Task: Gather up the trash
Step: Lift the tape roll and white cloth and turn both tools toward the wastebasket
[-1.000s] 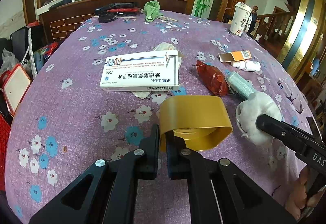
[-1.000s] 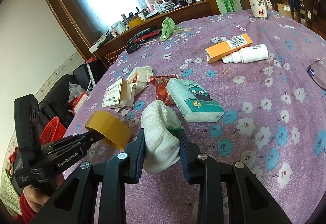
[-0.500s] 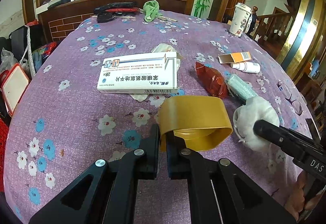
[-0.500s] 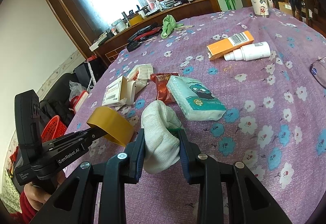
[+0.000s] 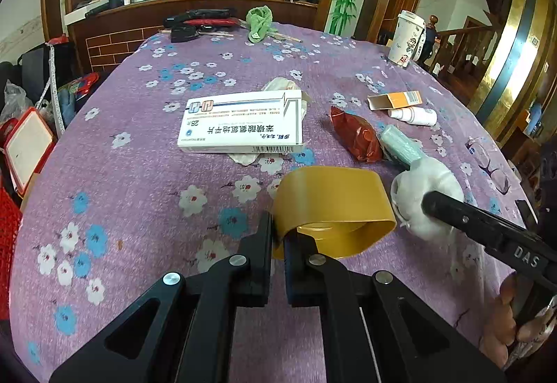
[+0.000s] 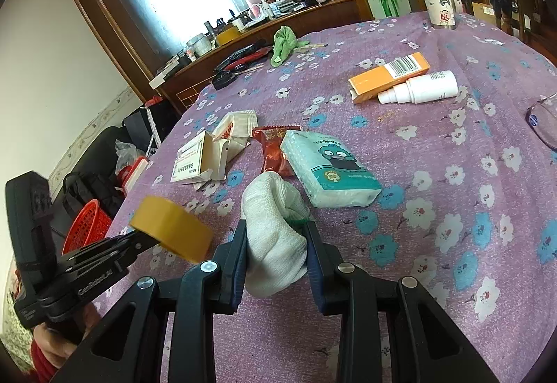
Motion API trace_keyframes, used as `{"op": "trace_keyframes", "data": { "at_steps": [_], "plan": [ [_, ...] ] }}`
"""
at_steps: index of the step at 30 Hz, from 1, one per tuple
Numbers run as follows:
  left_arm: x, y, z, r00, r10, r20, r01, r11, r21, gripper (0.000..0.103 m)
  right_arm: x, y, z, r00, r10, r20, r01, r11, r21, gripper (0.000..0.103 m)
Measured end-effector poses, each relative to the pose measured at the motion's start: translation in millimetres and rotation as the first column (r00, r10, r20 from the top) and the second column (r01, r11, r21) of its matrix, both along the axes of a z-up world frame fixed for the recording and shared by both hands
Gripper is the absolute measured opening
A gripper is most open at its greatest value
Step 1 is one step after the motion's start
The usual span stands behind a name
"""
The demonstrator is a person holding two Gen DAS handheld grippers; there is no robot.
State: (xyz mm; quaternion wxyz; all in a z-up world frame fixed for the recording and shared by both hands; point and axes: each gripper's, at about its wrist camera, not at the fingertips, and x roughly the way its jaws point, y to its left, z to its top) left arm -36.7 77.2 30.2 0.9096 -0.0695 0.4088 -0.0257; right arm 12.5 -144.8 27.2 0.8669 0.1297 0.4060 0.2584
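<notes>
My left gripper [image 5: 277, 237] is shut on the rim of a yellow tape roll [image 5: 334, 205] and holds it above the purple flowered tablecloth [image 5: 139, 181]; the roll also shows in the right wrist view [image 6: 172, 231]. My right gripper [image 6: 276, 237] is shut on a balled white cloth [image 6: 275, 226], which also shows in the left wrist view [image 5: 421, 195] at the right. Ahead lie a white medicine box [image 5: 240, 125], a crumpled paper wrapper [image 6: 236, 127], a red snack wrapper [image 5: 355, 139] and a tissue pack [image 6: 329, 169].
An orange carton [image 6: 388, 77] and a white spray bottle [image 6: 421, 90] lie at the right. A paper cup [image 5: 405, 38], a green rag [image 5: 259, 23] and dark tools [image 5: 202, 21] sit at the far edge. Glasses [image 5: 487, 160] lie right. A red basket [image 6: 85, 228] stands beside the table.
Both grippers have lifted and pulled back slightly with their loads still held. The table items have not moved.
</notes>
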Motion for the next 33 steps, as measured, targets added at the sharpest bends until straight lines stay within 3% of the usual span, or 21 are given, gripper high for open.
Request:
{"op": "trace_keyframes", "data": {
  "at_steps": [22, 33],
  "plan": [
    [-42.7, 31.0, 22.7, 0.996, 0.068, 0.051, -0.068, 0.998, -0.016, 0.006, -33.9, 16.6, 22.4, 0.999, 0.045, 0.008, -0.045, 0.999, 0.021, 0.033],
    [-56.7, 58.6, 31.2, 0.99, 0.121, 0.071, -0.119, 0.992, -0.032, 0.006, -36.1, 46.1, 36.8, 0.995, 0.103, 0.0, -0.103, 0.994, -0.027, 0.033]
  ]
}}
